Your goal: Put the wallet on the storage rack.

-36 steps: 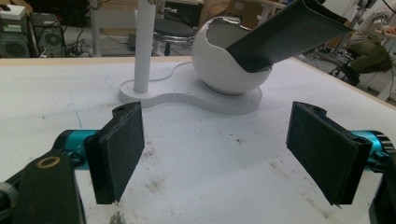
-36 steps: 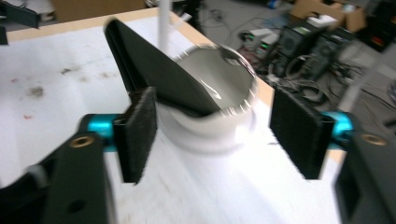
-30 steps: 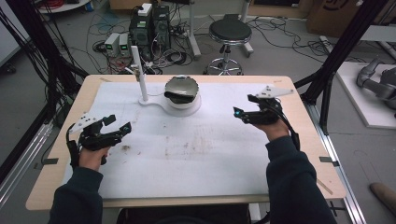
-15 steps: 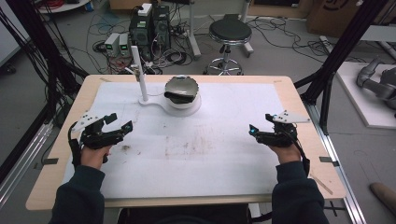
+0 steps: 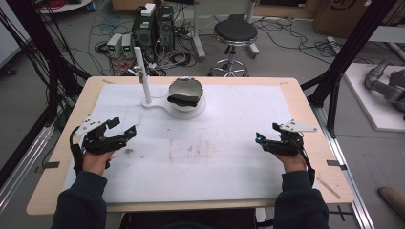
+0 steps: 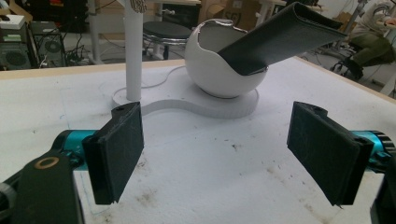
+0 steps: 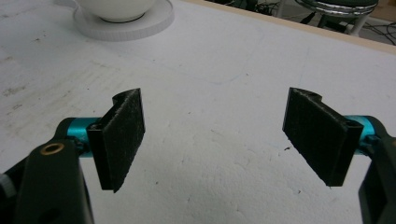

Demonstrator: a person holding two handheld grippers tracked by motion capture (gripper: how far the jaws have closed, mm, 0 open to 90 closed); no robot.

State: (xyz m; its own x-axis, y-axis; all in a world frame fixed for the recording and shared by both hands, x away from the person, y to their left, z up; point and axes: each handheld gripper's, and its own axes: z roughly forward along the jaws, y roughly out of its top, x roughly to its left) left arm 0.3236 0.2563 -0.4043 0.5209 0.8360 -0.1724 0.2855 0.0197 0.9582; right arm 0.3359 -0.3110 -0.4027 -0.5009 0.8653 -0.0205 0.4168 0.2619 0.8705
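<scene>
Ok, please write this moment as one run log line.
left gripper: open, empty | right gripper: open, empty | black case: in white bowl, untouched

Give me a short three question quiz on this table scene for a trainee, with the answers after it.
1. True or false: the dark flat case lies flat on the table.
2. What is each gripper holding? A) the case B) the white post C) nothing
3. What stands beside the white bowl on the same white base?

Key
1. False: it leans out of the bowl, one end inside, the other sticking up past the rim.
2. C: the left gripper and the right gripper both have their jaws wide apart over bare table.
3. A white upright post.
</scene>
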